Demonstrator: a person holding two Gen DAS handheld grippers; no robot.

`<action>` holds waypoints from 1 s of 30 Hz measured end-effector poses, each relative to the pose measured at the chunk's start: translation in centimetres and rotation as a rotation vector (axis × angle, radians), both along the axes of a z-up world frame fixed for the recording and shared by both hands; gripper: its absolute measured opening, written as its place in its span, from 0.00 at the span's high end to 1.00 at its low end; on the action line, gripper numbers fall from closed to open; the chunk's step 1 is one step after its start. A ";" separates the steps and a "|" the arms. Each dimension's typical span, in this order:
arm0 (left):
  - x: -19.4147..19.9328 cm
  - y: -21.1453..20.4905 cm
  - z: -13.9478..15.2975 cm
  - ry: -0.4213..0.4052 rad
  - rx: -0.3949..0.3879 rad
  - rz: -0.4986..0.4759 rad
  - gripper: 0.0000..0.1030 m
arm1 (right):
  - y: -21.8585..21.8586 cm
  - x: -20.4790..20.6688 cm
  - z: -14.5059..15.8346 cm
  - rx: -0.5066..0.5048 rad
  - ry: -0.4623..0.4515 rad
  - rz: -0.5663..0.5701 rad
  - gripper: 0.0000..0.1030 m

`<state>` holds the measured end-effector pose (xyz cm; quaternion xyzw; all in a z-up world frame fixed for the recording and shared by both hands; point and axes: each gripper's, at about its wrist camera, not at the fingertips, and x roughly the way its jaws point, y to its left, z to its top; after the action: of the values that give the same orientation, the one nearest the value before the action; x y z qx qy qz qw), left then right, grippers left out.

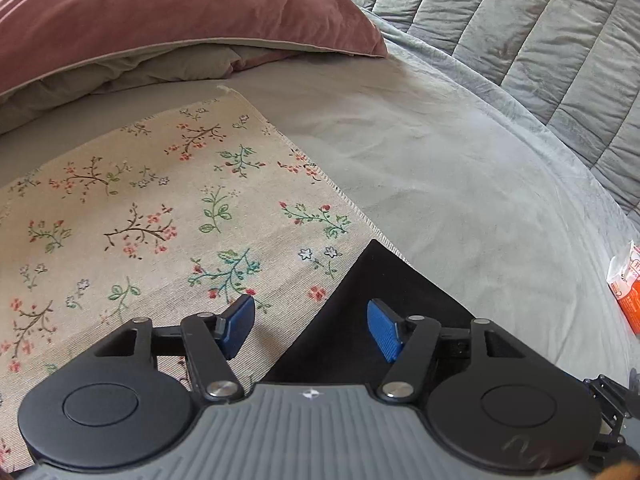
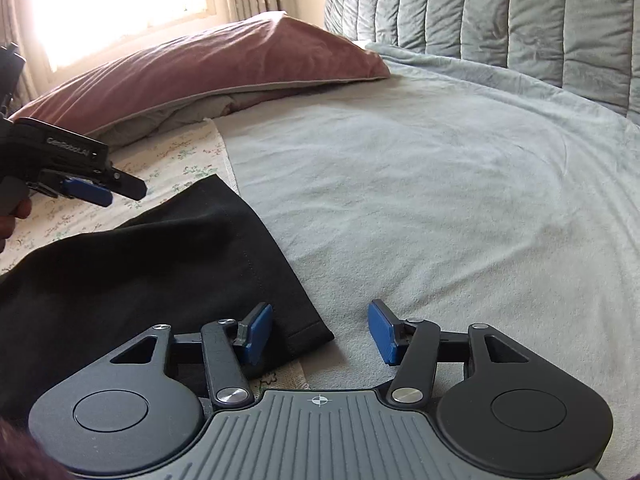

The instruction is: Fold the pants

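Closest to us is our right gripper point(image 2: 320, 332), with ribbed blue pads on black arms. Its jaws stand apart and hold nothing. Its left pad point(image 2: 256, 336) sits over the soft black pants point(image 2: 160, 264); its right pad is over the pale grey-green fuzzy bed cover point(image 2: 440, 200). We cannot tell if the left pad touches the cloth.

We see the pants as 1 long, flat, dark shape. Their long side runs from the lower left of the right wrist view up and to the right, then ends in a straight stitched edge. 1 hem corner point(image 2: 320, 334) lies between our right jaws, flat on the cover. The pants rest partly on the thin beige cloth with small flowers and a frayed edge point(image 1: 140, 208) and partly on the cover.

Our left gripper point(image 1: 310, 330) is open too, with nothing in it. In its own view only 1 pointed black corner of the pants shows.

Only the right wrist view shows the left gripper from the side, above the flowered cloth, with a hand point(image 2: 18, 216) on it, plus a bright window. Only the left wrist view shows a small orange and white packet point(image 1: 628, 292). We see the puffy dusty-pink pillow point(image 1: 180, 12) and the grey quilted headboard point(image 1: 540, 28) in both.
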<state>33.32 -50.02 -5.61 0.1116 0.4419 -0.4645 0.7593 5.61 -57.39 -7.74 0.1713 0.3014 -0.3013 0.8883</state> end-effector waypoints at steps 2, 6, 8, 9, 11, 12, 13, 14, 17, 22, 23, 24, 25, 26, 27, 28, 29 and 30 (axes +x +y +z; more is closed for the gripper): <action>0.0 -1.1 -0.6 -0.006 -0.006 -0.051 0.38 | -0.1 -0.2 0.1 -0.004 -0.019 -0.007 0.70; -0.2 -2.3 -0.6 -0.041 0.000 -0.093 0.91 | 0.2 -0.1 0.2 0.000 -0.028 0.003 0.89; -0.6 -2.2 0.0 -0.083 -0.017 -0.086 0.91 | 0.2 -0.2 0.4 -0.019 -0.034 -0.011 1.00; -1.0 -2.1 0.5 -0.118 -0.029 -0.086 0.92 | 0.2 -0.4 0.6 -0.025 -0.052 -0.025 1.00; -1.5 -1.8 2.4 -0.179 -0.080 -0.087 0.92 | 0.3 -1.2 1.4 -0.057 -0.087 -0.051 1.00; -1.7 -1.7 3.3 -0.194 -0.107 -0.088 0.92 | 0.4 -1.7 2.0 -0.078 -0.116 -0.065 1.00; -1.7 -1.8 4.4 -0.189 -0.130 -0.094 0.92 | 0.3 -2.1 2.4 -0.083 -0.131 -0.073 1.00; -1.6 -2.1 5.0 -0.180 -0.134 -0.102 0.91 | 0.1 -2.4 2.7 -0.080 -0.146 -0.078 1.00; -1.6 -3.1 4.6 -0.162 -0.046 -0.134 0.81 | -0.8 -2.3 2.0 -0.004 -0.140 -0.059 1.00; -1.6 -3.6 0.8 -0.201 0.059 -0.171 0.37 | -0.8 -1.6 1.0 0.019 -0.124 -0.021 0.76; -1.4 -3.6 0.3 -0.187 0.062 -0.170 0.37 | -0.6 -1.4 0.8 0.010 -0.113 -0.017 0.63; -1.2 -3.5 -0.2 -0.178 0.064 -0.168 0.37 | -0.5 -1.1 0.6 -0.001 -0.096 -0.015 0.60; -1.1 -3.5 -0.6 -0.172 0.068 -0.166 0.37 | -0.3 -0.7 0.4 -0.007 -0.077 -0.009 0.60; -1.0 -3.6 -1.0 -0.163 0.074 -0.165 0.37 | -0.2 -0.4 0.2 -0.011 -0.063 0.001 0.60; -0.9 -3.5 -1.2 -0.158 0.065 -0.165 0.37 | -0.1 -0.2 0.0 -0.018 -0.050 0.011 0.60; -0.9 -3.4 -1.2 -0.143 0.054 -0.164 0.37 | 0.0 0.1 -0.1 -0.026 -0.039 0.017 0.60; -0.8 -3.3 -1.2 -0.125 0.040 -0.163 0.43 | 0.1 0.4 -0.2 -0.034 -0.028 0.023 0.59; -0.8 -3.2 -1.1 -0.111 0.027 -0.165 0.65 | 0.3 0.7 -0.3 -0.043 -0.016 0.033 0.58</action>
<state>32.54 -53.22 -6.73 0.1831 0.3947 -0.5125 0.7403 6.31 -57.09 -8.09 0.1497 0.2903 -0.2918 0.8990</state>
